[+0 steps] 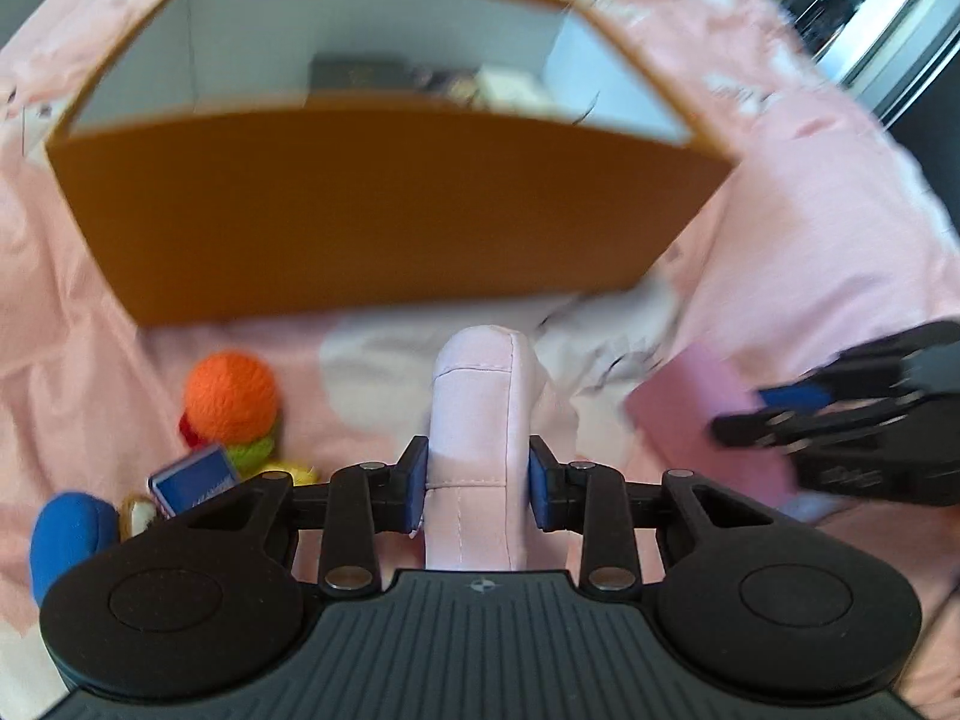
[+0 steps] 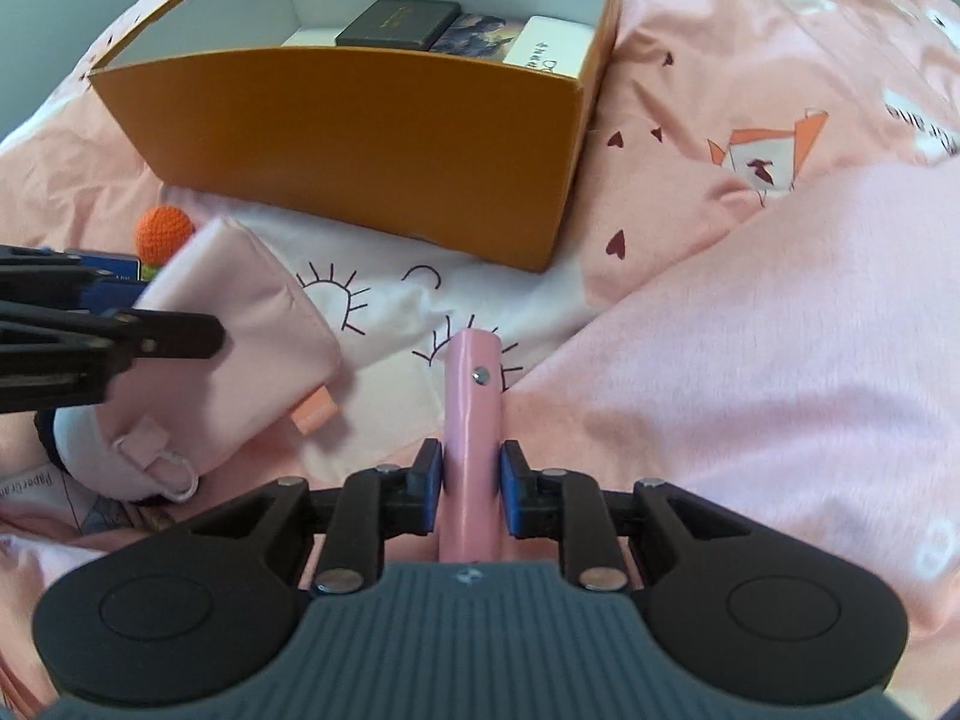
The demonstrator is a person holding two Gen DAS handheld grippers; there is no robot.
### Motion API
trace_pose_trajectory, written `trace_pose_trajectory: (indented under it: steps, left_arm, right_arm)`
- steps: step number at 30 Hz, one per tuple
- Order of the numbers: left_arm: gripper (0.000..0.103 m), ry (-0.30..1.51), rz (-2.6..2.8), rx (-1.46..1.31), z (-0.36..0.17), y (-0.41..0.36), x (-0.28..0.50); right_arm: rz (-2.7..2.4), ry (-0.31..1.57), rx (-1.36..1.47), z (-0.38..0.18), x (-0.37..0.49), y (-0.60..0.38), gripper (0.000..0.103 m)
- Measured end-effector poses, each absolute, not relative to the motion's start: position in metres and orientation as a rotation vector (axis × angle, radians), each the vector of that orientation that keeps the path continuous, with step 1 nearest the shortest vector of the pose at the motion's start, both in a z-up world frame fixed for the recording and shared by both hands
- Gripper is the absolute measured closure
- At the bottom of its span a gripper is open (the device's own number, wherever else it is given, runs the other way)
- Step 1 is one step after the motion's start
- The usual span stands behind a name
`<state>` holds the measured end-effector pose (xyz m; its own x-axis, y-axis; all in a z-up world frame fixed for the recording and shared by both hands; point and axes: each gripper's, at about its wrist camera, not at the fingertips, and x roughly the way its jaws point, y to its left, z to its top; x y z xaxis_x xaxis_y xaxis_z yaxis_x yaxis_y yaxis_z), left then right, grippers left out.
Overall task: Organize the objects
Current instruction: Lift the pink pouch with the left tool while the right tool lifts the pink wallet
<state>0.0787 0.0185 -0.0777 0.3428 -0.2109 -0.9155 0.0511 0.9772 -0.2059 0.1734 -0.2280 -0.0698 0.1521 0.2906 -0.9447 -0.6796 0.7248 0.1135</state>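
My left gripper (image 1: 478,483) is shut on a pale pink fabric pouch (image 1: 480,420), held above the bed in front of the orange box (image 1: 384,210). The pouch also shows in the right wrist view (image 2: 240,348), with the left gripper (image 2: 144,336) on it. My right gripper (image 2: 471,492) is shut on a flat pink case (image 2: 471,420) with a metal stud, edge-on to the camera. The case (image 1: 708,420) and right gripper (image 1: 780,414) show at the right of the left wrist view. The open box (image 2: 360,132) holds a dark case (image 2: 399,21), a picture card and a white card.
A crocheted orange toy (image 1: 231,399), a small blue box (image 1: 195,480) and a blue object (image 1: 66,534) lie left on the pink printed bedsheet (image 2: 750,120). A pink blanket (image 2: 750,360) is bunched at the right. Dark furniture stands at the far right.
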Motion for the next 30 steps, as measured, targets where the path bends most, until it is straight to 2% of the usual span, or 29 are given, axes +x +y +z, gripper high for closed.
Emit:
trace_pose_trajectory:
  steps: [4,9,21,26,30]
  left_arm:
    - [0.066,1.229,-0.186,-0.154,-0.078,0.020,0.078]
    - [0.067,1.149,-0.227,-0.171,-0.059,0.020,0.072]
    - [0.068,0.865,-0.218,-0.217,0.032,0.033,0.067]
    - [0.068,0.796,-0.166,-0.179,0.062,0.044,0.087]
    - [0.068,0.781,-0.119,-0.117,0.077,0.057,0.110]
  right_arm:
    - [0.732,1.235,-0.384,-0.072,0.171,-0.234,0.082]
    - [0.747,1.213,-0.306,-0.059,0.165,-0.245,0.084]
    - [0.822,0.911,-0.176,0.043,0.156,-0.238,0.084]
    - [0.828,0.794,-0.130,0.078,0.169,-0.218,0.084]
    - [0.844,0.776,-0.098,0.085,0.188,-0.190,0.084]
